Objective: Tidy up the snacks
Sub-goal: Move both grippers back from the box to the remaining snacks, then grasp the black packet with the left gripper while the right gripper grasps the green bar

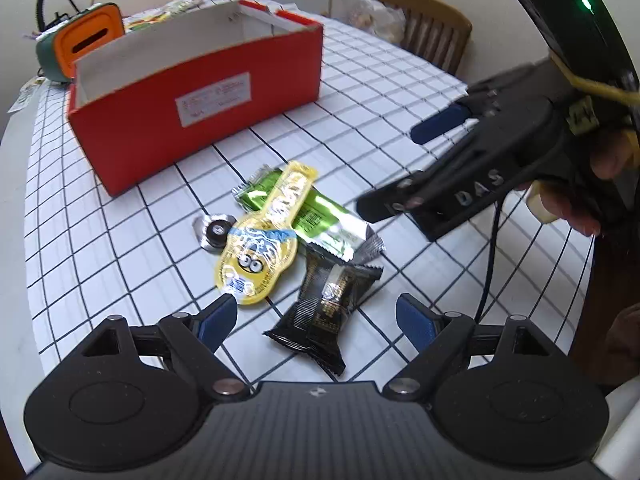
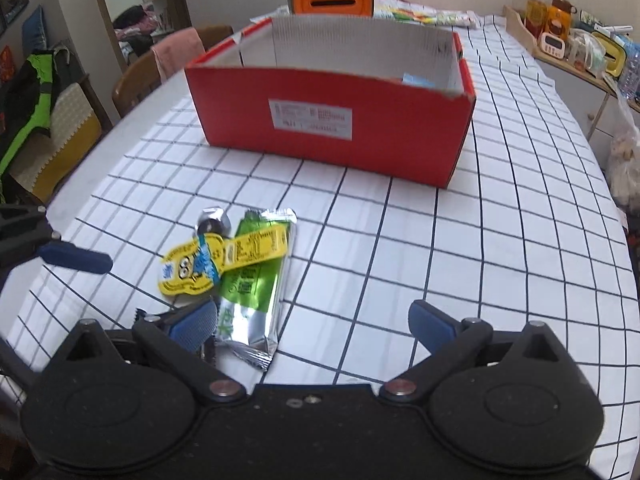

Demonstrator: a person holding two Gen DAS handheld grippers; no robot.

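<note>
Both tongs released w/ nothing gripped: left gripper (image 1: 316,320) over black wrapper (image 1: 324,312), right gripper (image 2: 312,320) near green packet (image 2: 250,288). Yellow minion pouch (image 1: 260,252) lies across green packet, hiding part of round foil snack (image 1: 214,230). Red box (image 1: 192,92) behind, orange container (image 1: 86,38) past it.

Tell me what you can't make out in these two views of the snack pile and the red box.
- Red box contents: both views, near wall hides the floor; only a light blue corner shows.
- Box label: both views, print too blurred to read.
- Black packet: right wrist view, almost wholly hidden behind the right gripper.
- Small silver piece: both views, partly under the yellow snack, too small to identify.
</note>
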